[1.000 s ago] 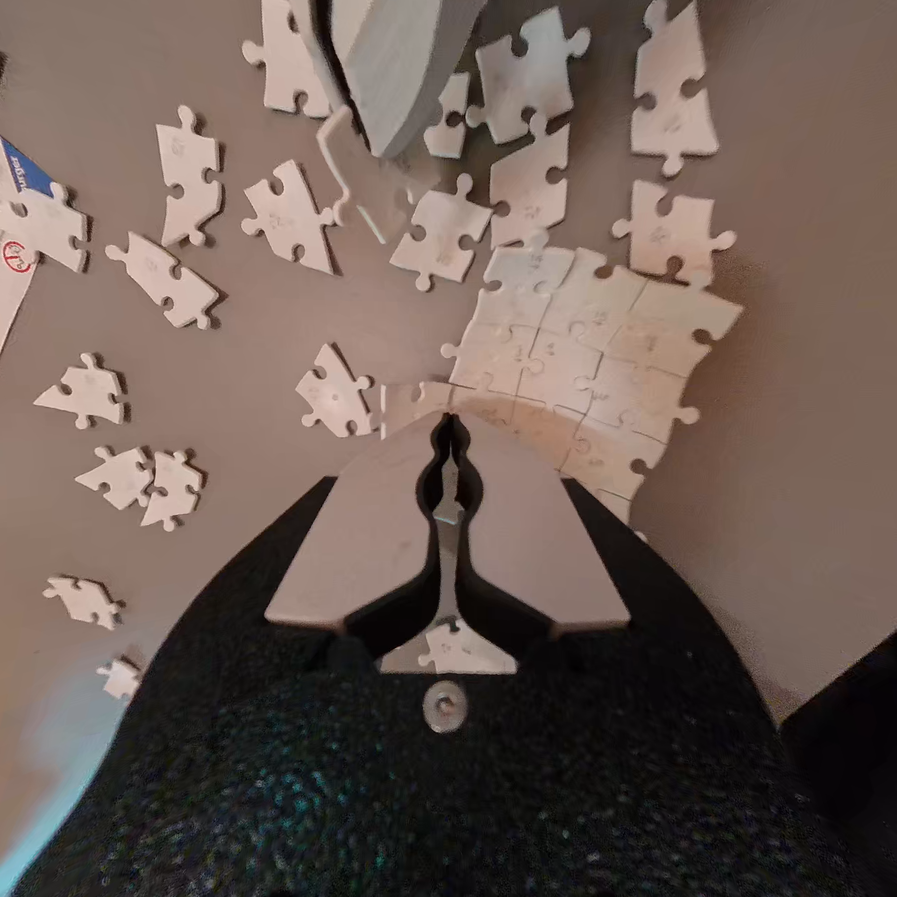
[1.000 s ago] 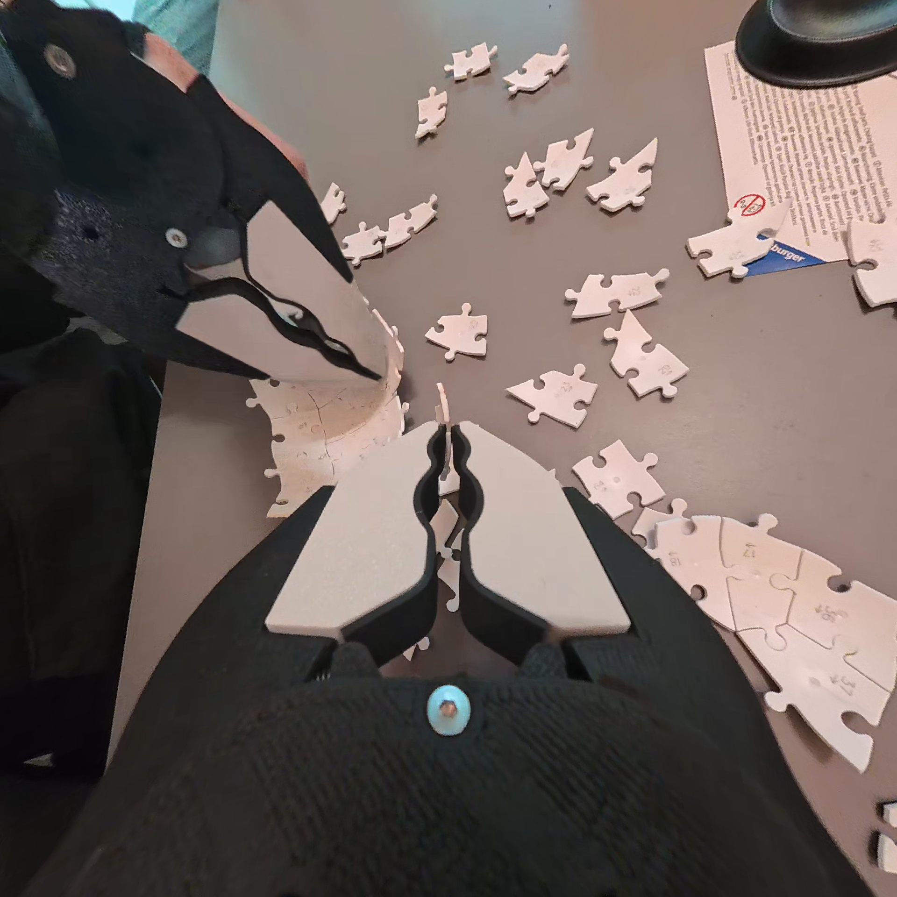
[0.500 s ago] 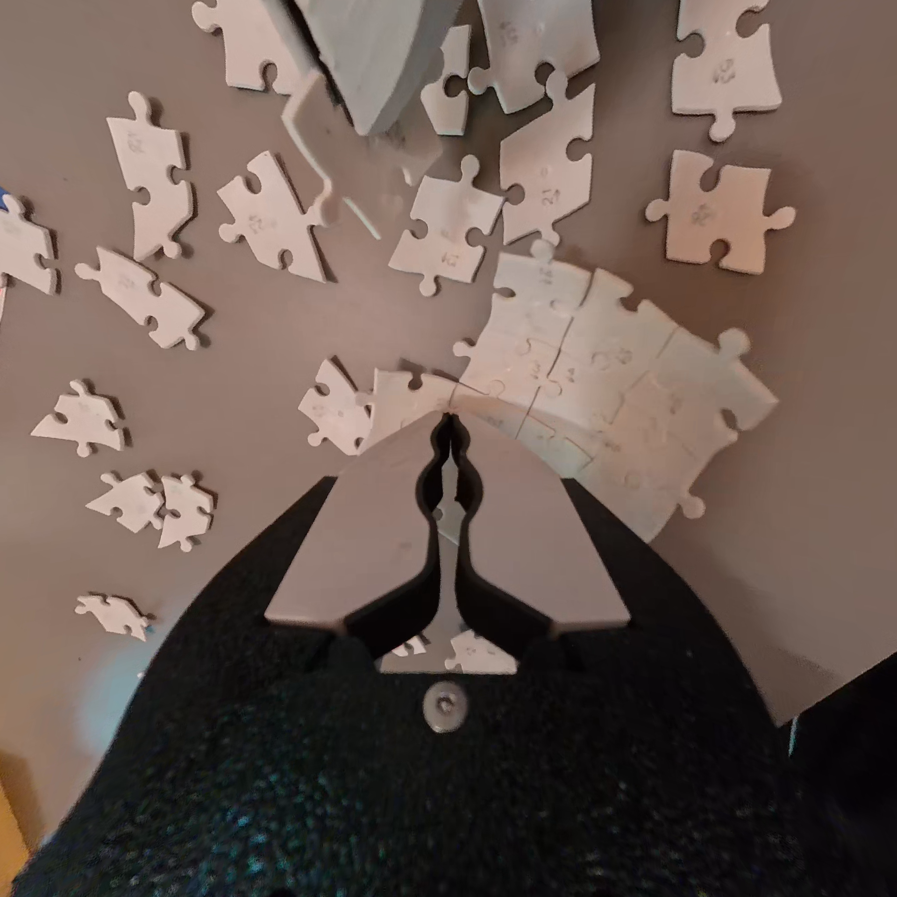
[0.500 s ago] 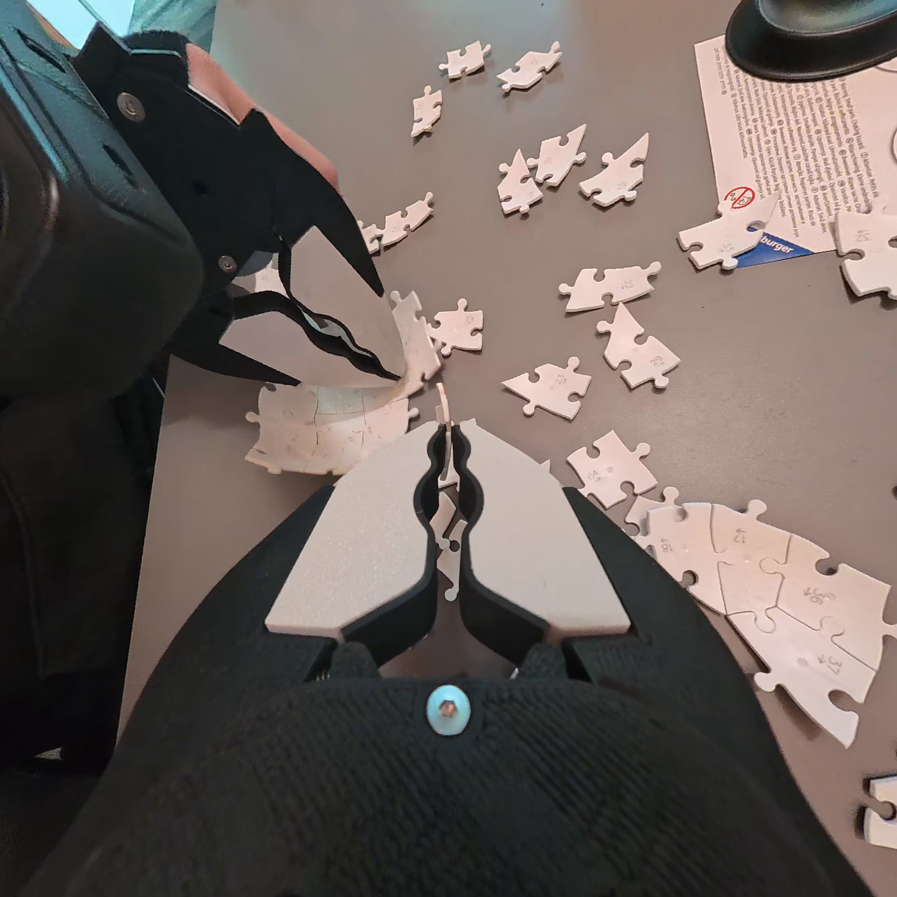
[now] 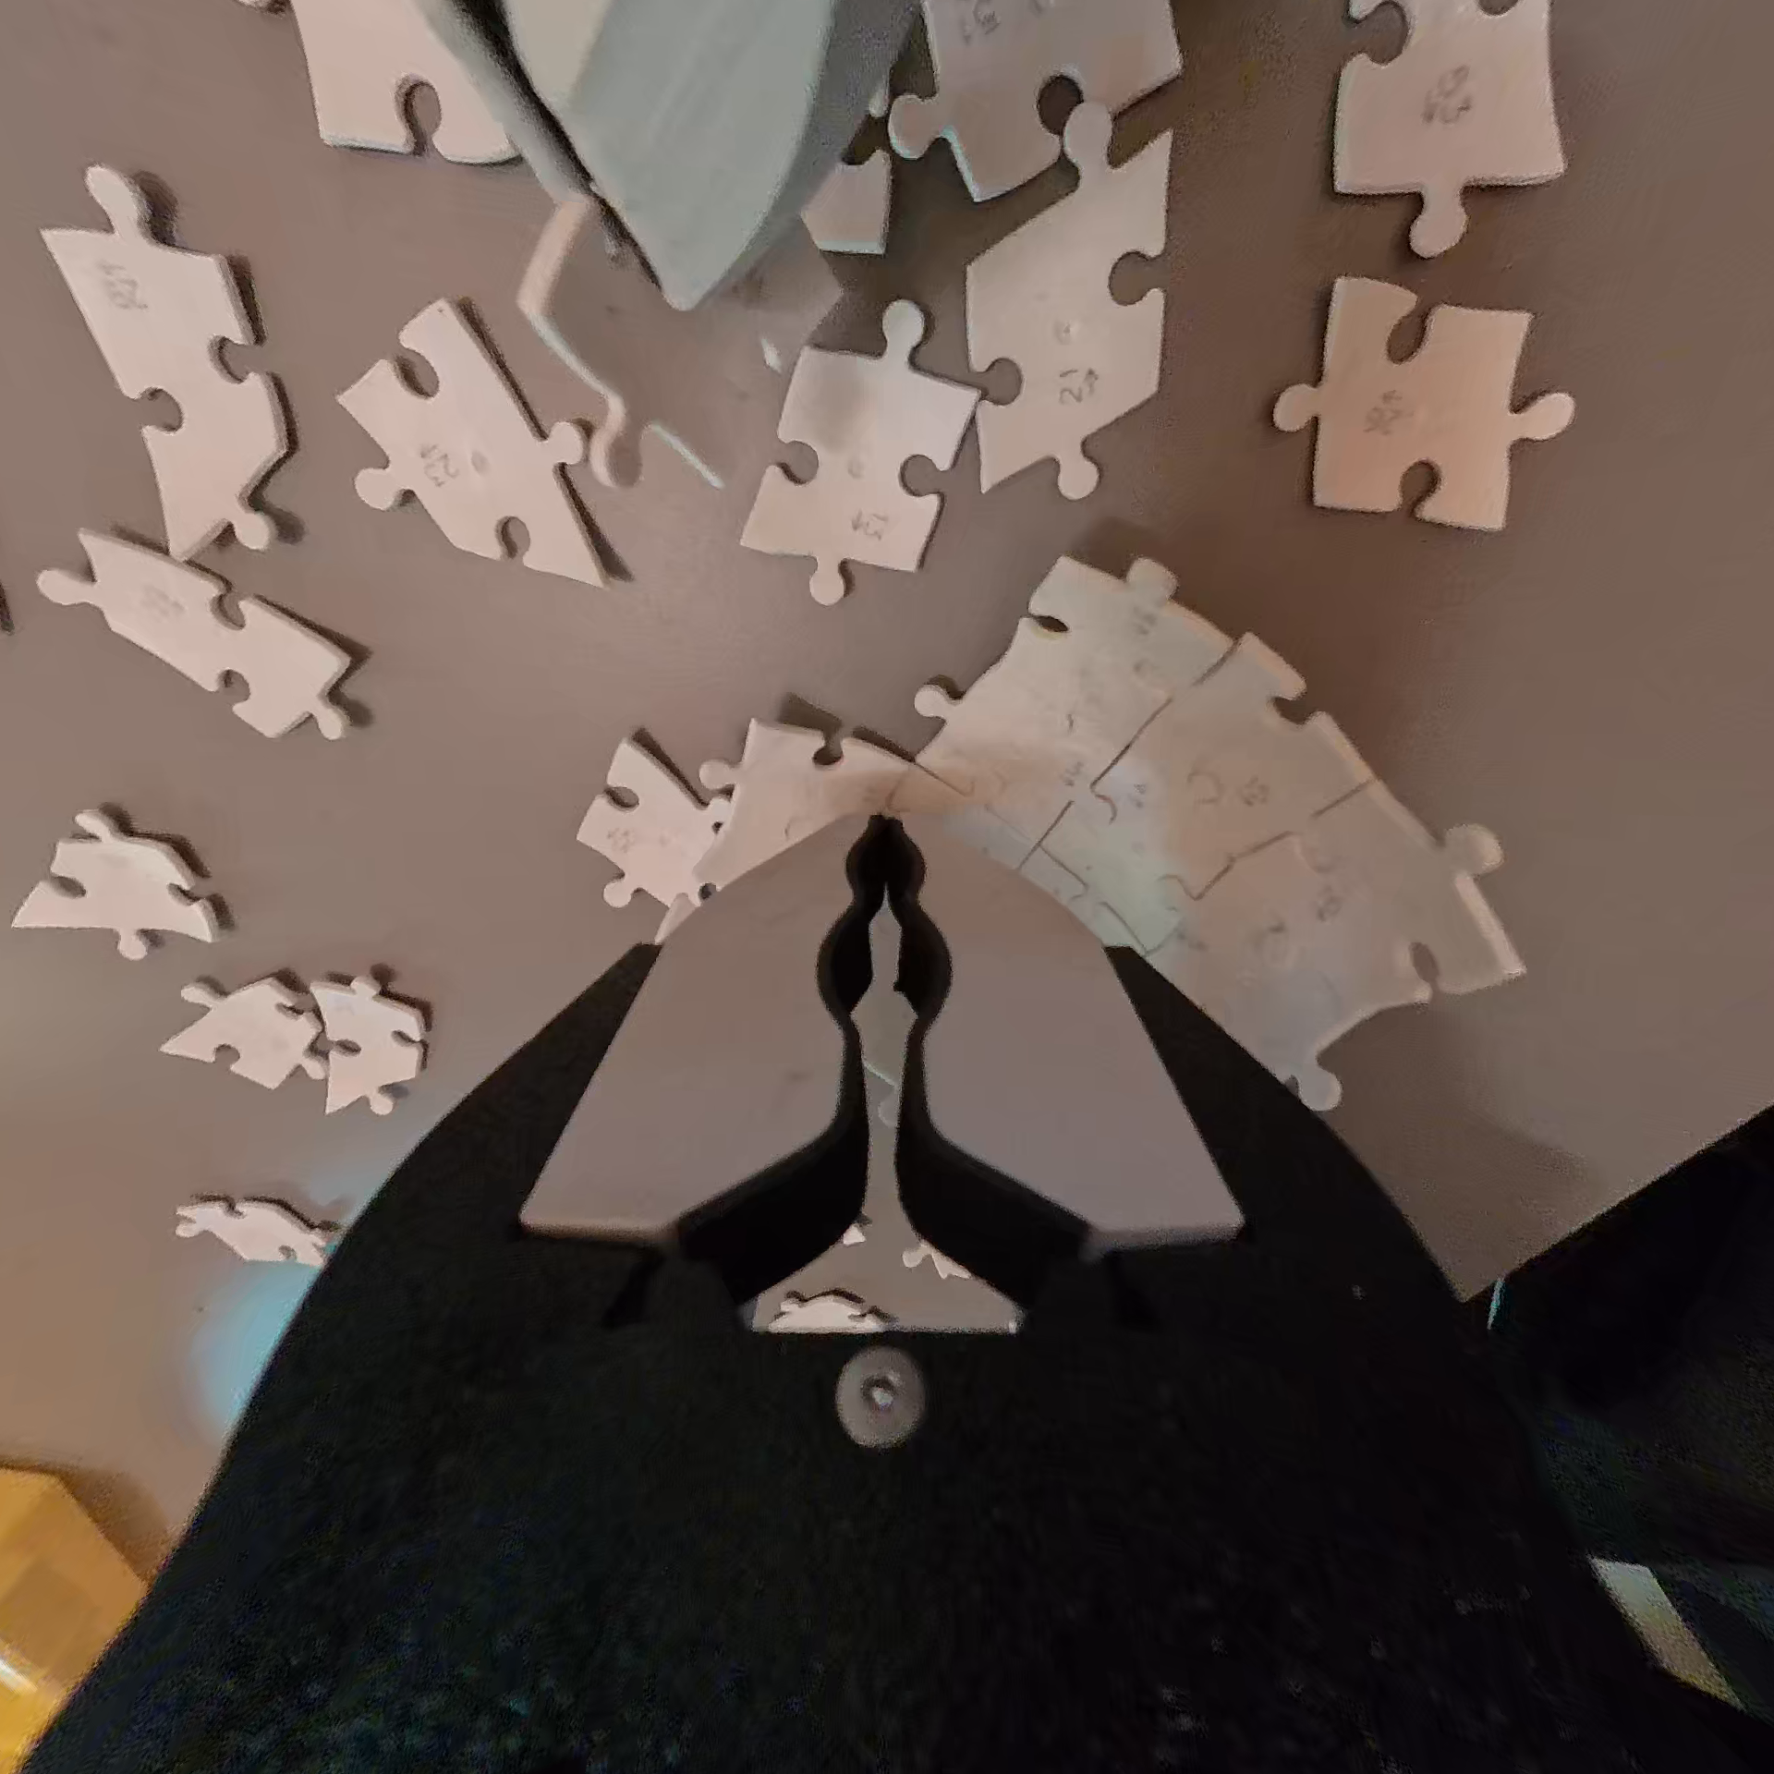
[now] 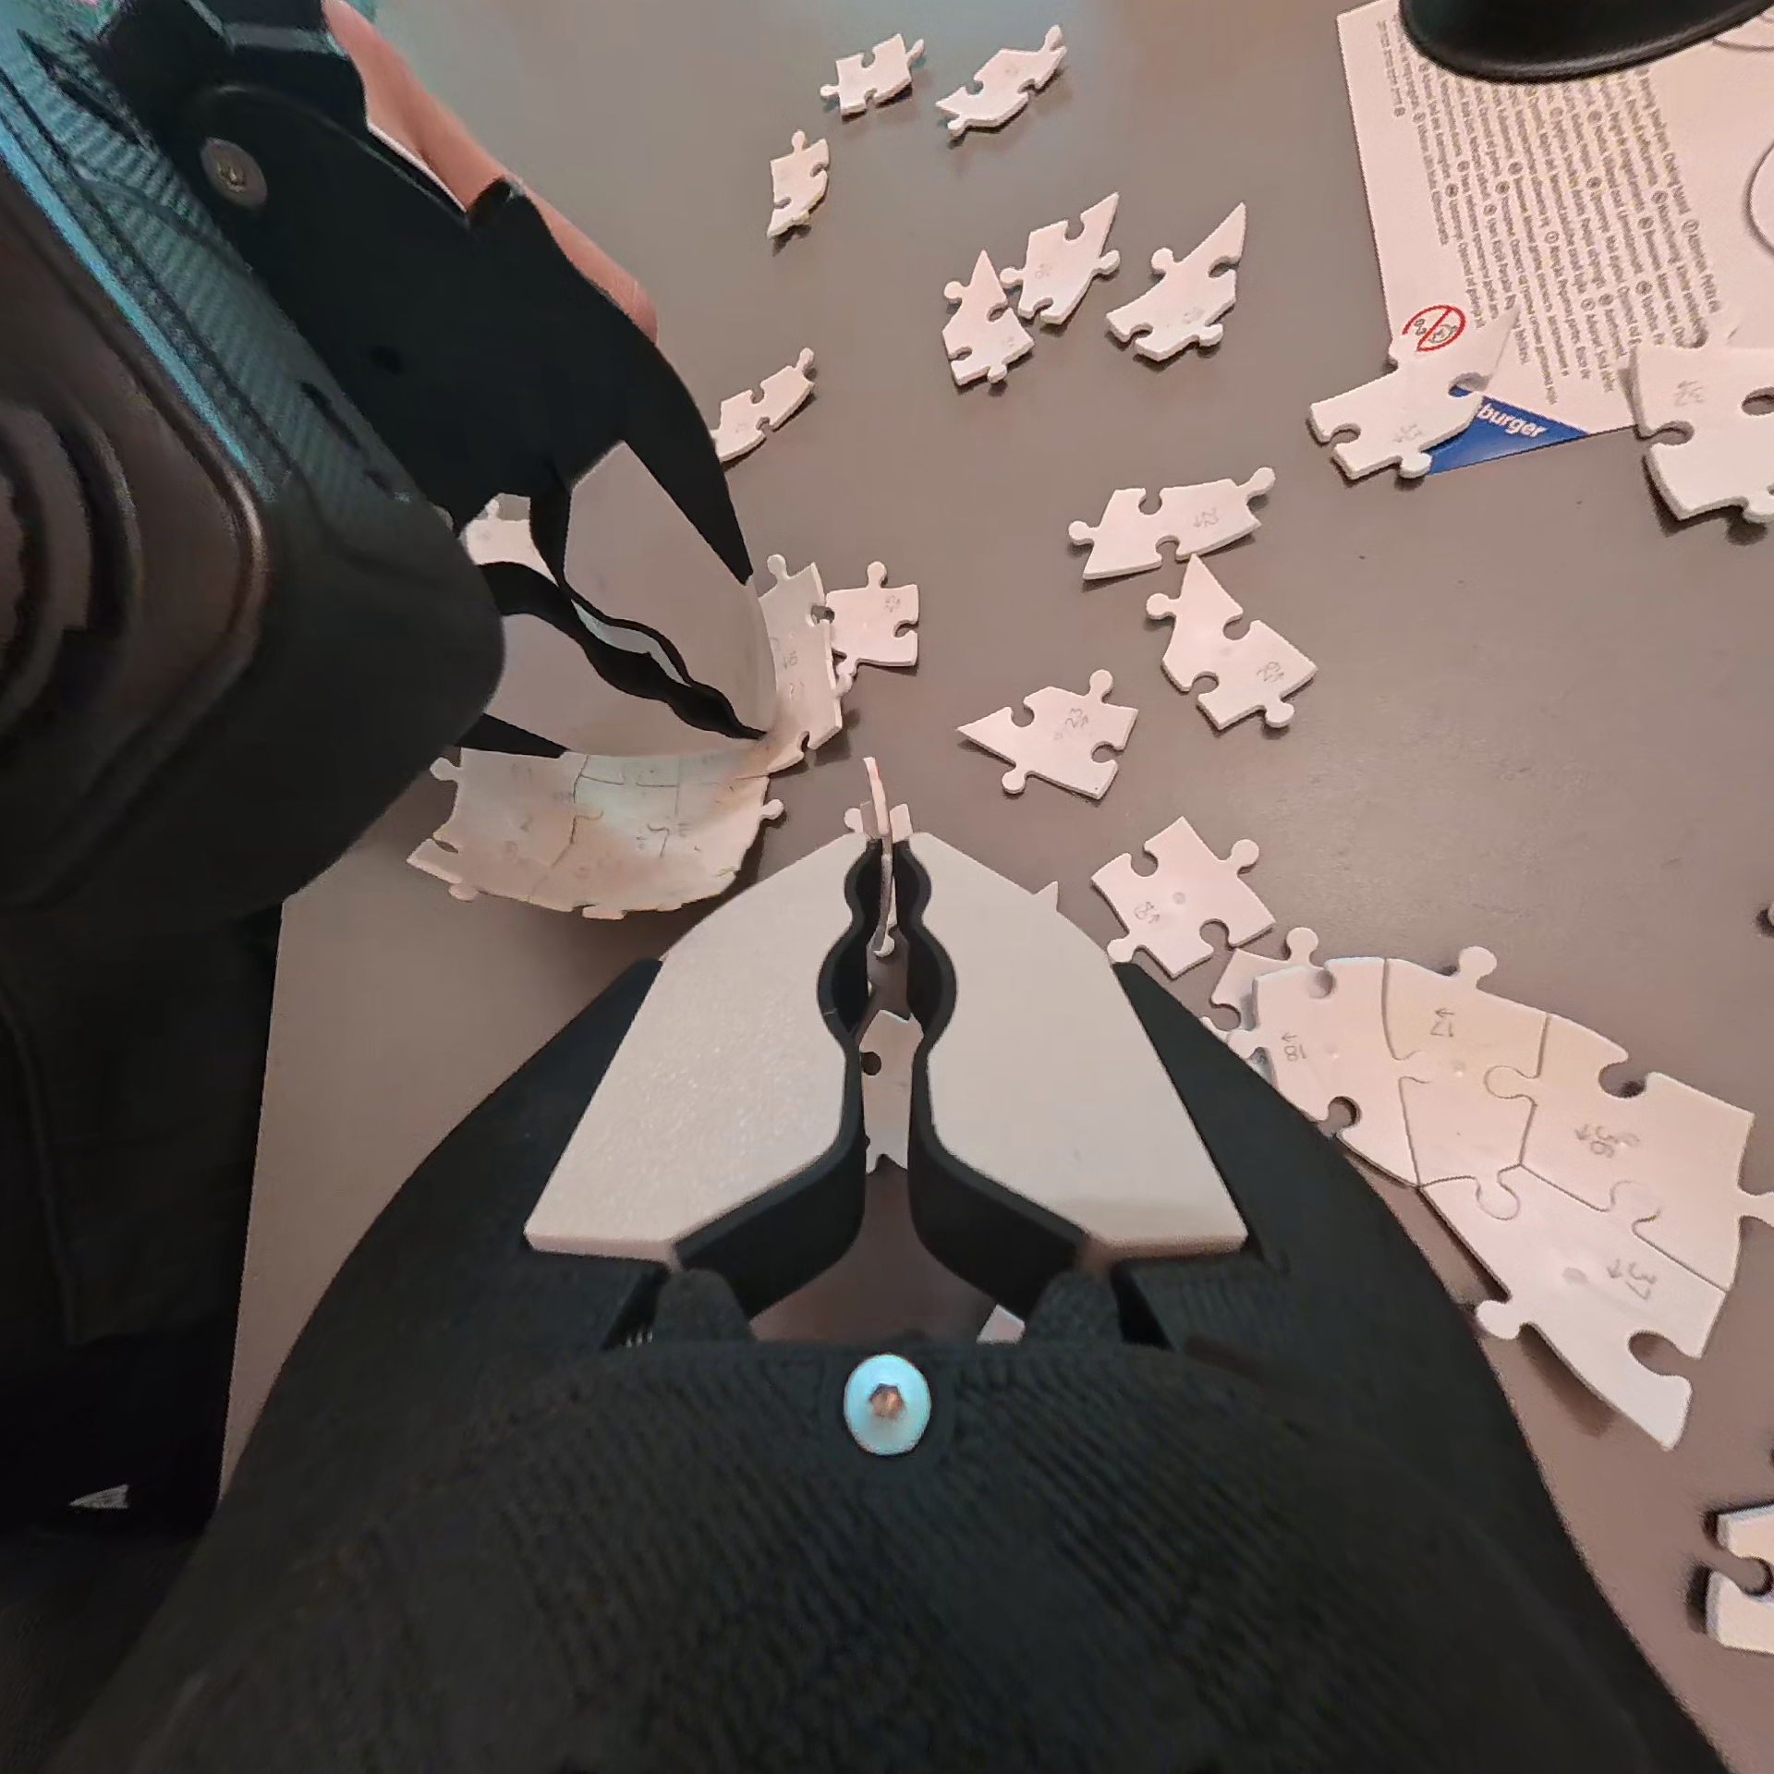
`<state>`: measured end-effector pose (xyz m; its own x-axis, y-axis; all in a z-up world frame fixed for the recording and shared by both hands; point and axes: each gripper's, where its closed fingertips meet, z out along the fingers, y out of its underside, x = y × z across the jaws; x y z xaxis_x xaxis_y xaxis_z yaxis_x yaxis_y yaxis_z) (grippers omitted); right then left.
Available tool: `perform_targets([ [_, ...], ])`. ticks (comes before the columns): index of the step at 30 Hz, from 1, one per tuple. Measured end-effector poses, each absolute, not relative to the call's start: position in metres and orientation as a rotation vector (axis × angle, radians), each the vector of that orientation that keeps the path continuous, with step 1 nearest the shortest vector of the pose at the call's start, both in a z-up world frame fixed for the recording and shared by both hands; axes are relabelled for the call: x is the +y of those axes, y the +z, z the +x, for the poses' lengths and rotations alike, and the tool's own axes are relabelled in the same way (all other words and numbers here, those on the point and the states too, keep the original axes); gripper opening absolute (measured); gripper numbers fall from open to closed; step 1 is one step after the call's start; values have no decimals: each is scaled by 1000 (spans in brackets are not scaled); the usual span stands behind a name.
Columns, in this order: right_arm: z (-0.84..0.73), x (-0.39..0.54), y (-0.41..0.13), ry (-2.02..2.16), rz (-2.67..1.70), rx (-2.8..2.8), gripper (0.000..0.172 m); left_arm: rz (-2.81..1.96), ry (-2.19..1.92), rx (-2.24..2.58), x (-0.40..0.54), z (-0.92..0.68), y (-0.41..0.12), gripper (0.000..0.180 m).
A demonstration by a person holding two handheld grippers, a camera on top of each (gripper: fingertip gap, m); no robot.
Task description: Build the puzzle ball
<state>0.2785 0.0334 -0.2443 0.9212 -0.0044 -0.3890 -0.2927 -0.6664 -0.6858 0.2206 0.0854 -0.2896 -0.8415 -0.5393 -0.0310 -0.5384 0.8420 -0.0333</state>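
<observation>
The right claw (image 6: 885,850) is pinched on a single white puzzle piece (image 6: 875,802), held edge-on so that its thin rim points up and forward out of the tips; the pads press it from both sides. Just ahead and to the left of that claw lies a curved slab of joined pieces (image 6: 595,835), bowed like a shallow dish on the grey surface (image 6: 1440,768). The left claw (image 5: 885,833) is pressed together with its tips touching the near edge of that slab (image 5: 1200,816); whether it actually nips the edge or only bears on it cannot be told. Seen from the right wrist view, the left claw (image 6: 754,731) comes in from the upper left and meets the slab at the corner nearest the held piece, so the gap between held piece and slab is short and runs leftward and slightly forward from the right claw. The held piece's long axis stands roughly upright, across the slab's lie. To the right of the right claw sits a second joined group (image 6: 1498,1133), flat on the surface. Farther out, loose pieces (image 6: 1066,730) are scattered ahead and to the right, and at the far right a printed sheet (image 6: 1555,211) lies under a black object (image 6: 1584,29).
</observation>
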Motion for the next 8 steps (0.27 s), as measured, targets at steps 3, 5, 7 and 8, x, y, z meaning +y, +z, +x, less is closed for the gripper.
perform_targets([
  [3,278,34,-248,462,-2275,211,2,-884,-36,3007,85,220,-290,0],
  [5,277,35,-249,463,-2279,210,2,-857,-18,3001,85,221,-289,0],
  [7,276,35,-249,462,-2280,200,2,-840,-14,2991,85,221,-289,0],
  [8,276,35,-248,457,-2280,196,2,-857,-19,2987,86,221,-289,0],
])
